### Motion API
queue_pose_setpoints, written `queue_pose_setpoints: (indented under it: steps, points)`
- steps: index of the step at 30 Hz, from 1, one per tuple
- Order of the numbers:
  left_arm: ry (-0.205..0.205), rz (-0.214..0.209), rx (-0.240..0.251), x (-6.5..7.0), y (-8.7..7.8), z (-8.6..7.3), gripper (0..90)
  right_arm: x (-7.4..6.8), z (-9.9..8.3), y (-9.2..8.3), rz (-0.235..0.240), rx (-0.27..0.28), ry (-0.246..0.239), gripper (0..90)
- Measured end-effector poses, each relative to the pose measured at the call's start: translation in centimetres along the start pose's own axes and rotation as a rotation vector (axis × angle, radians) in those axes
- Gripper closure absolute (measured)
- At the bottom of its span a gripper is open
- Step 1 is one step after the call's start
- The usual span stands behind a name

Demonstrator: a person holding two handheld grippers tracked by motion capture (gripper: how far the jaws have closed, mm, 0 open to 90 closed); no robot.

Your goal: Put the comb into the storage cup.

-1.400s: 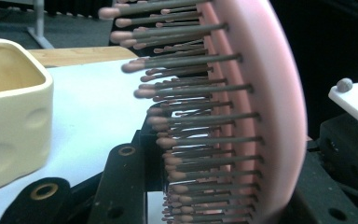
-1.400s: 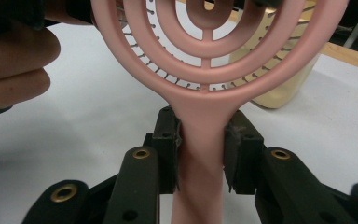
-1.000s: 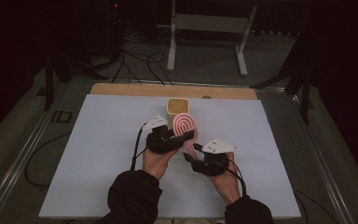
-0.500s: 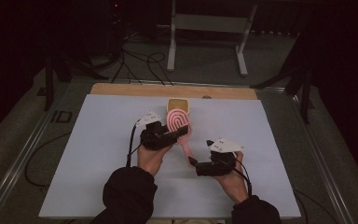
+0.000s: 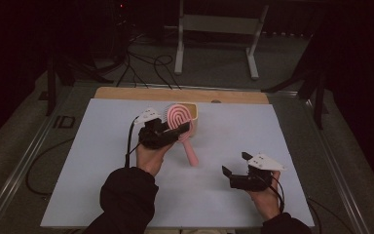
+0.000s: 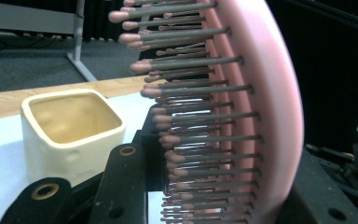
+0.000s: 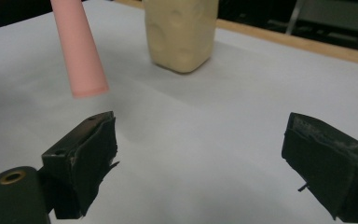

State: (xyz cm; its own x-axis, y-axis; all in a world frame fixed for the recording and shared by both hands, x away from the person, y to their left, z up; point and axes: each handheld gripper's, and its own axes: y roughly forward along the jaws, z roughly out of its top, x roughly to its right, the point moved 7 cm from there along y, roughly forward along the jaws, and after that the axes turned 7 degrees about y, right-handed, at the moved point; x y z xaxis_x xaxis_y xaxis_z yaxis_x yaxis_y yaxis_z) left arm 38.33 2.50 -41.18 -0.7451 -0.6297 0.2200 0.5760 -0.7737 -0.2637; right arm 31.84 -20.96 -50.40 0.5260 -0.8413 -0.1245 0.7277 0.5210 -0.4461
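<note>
Dropping that pink hairbrush [image 5: 179, 127] handle-first into the cream square cup [image 6: 70, 129] looks like the move here, so I'd stand the brush upright over the opening before lowering it. Left gripper [image 5: 171, 131] is clamped on the brush head, bristles facing the cup just beside it. Right gripper [image 7: 209, 158] hangs wide apart over the worktop [image 5: 282, 146], holding nothing.

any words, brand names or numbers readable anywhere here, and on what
None can be read. The pink hairbrush, the cream cup, the white table cover and both grippers, left and right, show no print, labels or numbers in any view.
</note>
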Motion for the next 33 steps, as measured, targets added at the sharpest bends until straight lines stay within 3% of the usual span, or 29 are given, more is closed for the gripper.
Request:
queue_pose_setpoints:
  steps: [4, 7, 12, 20, 29, 33]
  points:
    - [0.005, 0.003, 0.005, -0.2, -0.2, 0.5, 63.2, 0.3, -1.2, -0.7, -0.017, 0.035, -0.013, 10.1]
    - [0.011, 0.009, 0.007, -0.3, -0.2, 0.7, 63.2, 0.7, -2.1, -1.2, -0.026, 0.062, 0.011, 11.5]
    - [0.006, 0.016, 0.017, -0.3, -0.4, 1.0, 63.2, 0.9, -2.0, -1.8, -0.035, 0.100, 0.030, 11.6]
    - [0.017, 0.021, 0.019, -0.2, -0.5, 1.4, 63.2, 1.2, -3.2, -1.1, -0.049, 0.072, 0.027, 11.6]
    - [0.013, 0.028, 0.025, -0.6, -0.4, 2.3, 63.2, 0.8, -3.3, -0.8, -0.037, 0.073, 0.018, 11.6]
    - [0.029, 0.038, 0.025, -0.8, -0.4, 2.8, 63.2, 0.7, -3.4, -0.7, -0.036, 0.069, 0.013, 11.6]
